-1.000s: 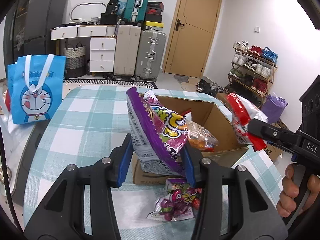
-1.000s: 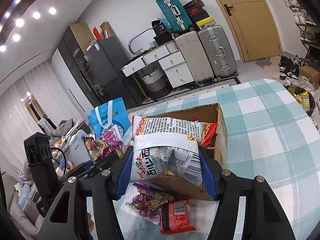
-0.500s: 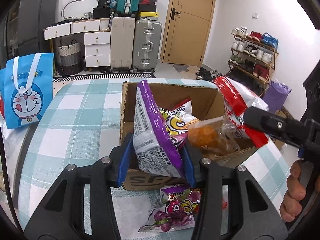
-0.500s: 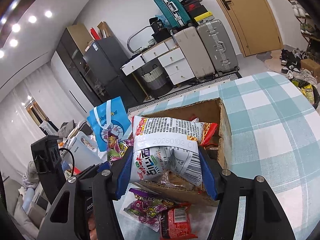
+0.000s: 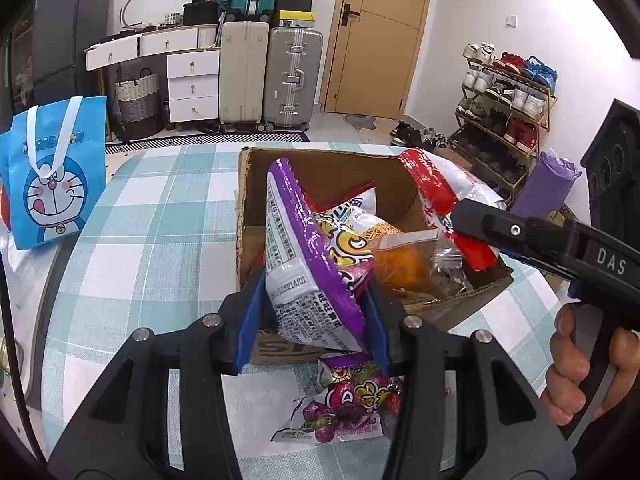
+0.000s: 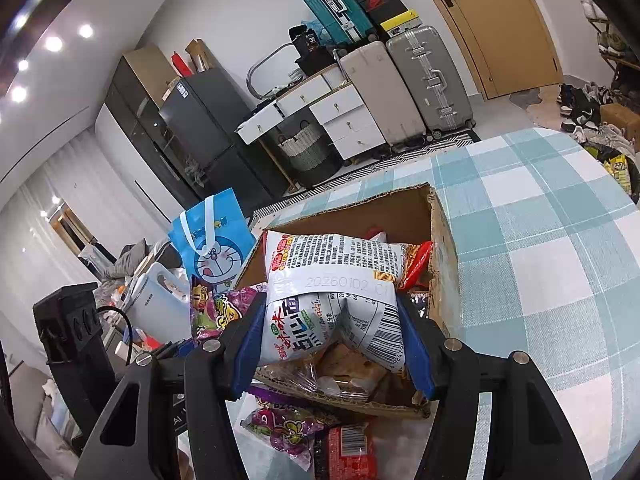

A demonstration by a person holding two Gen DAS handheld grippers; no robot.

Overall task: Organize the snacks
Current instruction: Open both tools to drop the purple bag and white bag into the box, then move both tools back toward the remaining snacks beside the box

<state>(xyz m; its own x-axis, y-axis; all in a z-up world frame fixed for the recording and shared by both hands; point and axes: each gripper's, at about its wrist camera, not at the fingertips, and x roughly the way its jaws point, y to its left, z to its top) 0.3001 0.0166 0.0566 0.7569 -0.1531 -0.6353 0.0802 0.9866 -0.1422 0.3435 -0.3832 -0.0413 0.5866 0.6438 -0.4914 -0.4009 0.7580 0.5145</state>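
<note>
I have two packets in hand, one per tool. My left gripper (image 5: 314, 322) has its jaws clenched on a purple snack packet (image 5: 304, 256), which stands on edge over the near wall of the cardboard box (image 5: 256, 200). My right gripper (image 6: 334, 354) has its jaws clamped on a white noodle packet (image 6: 332, 300) (printed back towards me, barcode at lower right), held above the box's near rim. From the left wrist camera that same packet shows red and white above the box's right side.

Inside the box I count at least three more snacks: a red-edged packet (image 5: 352, 204), an orange snack bag (image 5: 400, 264) and a clear wrapper (image 5: 444, 268).

On the checked table (image 5: 160, 216), just in front of the box, lie two loose items: a purple candy bag (image 5: 352, 404) and a red packet (image 6: 348, 450) beside it. One blue cartoon tote (image 5: 52, 172) stands left of the box.
</note>
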